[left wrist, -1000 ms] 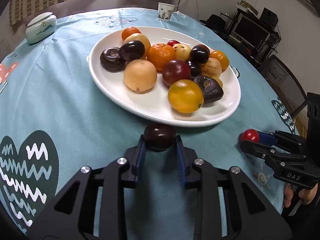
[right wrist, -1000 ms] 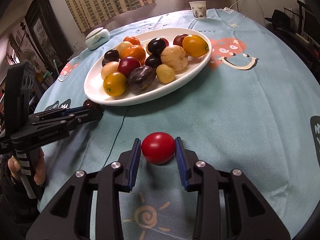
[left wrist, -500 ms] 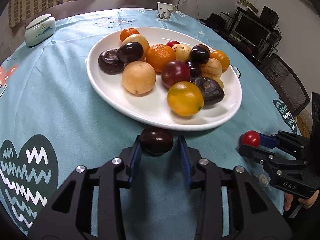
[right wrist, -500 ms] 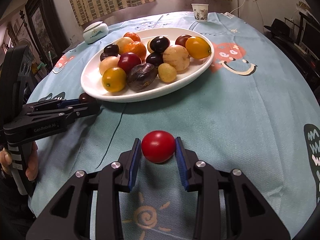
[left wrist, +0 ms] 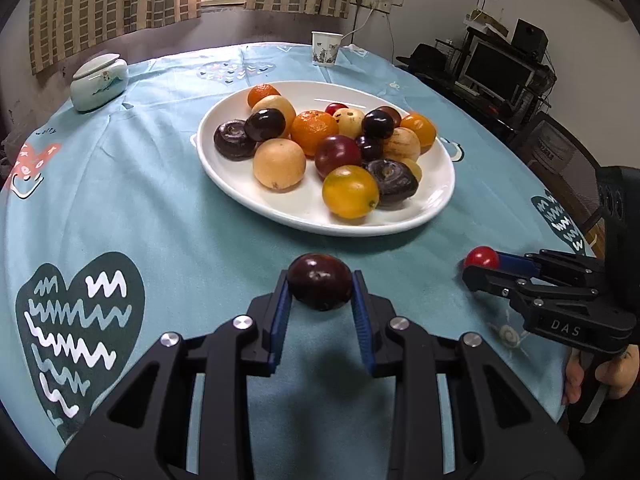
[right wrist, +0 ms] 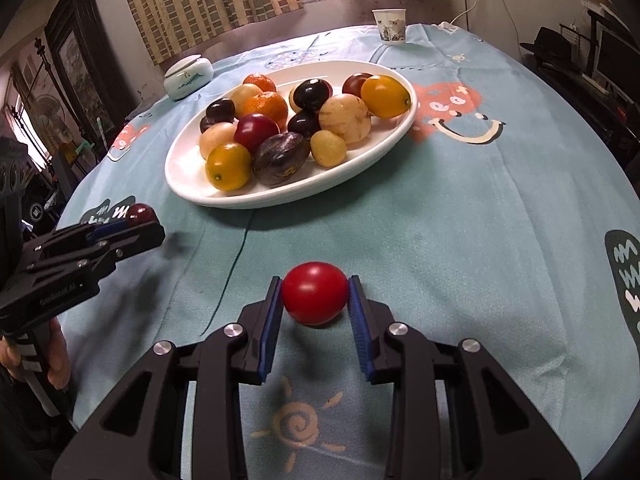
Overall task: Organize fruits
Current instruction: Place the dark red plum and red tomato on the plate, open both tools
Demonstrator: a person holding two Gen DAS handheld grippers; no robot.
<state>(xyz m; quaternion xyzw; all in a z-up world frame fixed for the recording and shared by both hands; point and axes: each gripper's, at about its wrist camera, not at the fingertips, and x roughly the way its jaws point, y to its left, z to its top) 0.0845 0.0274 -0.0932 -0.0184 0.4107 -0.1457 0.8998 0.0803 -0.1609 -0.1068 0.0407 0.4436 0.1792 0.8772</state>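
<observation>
The left gripper (left wrist: 320, 294) has just closed on a dark plum (left wrist: 320, 286); the right gripper (right wrist: 314, 300) clamps a red tomato (right wrist: 315, 293). Both fruits are short of the white plate (left wrist: 436, 204) heaped with fruit. Beyond it stand a paper cup (left wrist: 327, 49) and lidded jar (left wrist: 99, 82).

Both my wrist cams sit just behind my fingers, tilted down at the table, close range. Left cam sees the white plate (left wrist: 440, 200) at 12, right cam at 11. Shared: the plate, the paper cup (right wrist: 390, 26), each other's gripper.
</observation>
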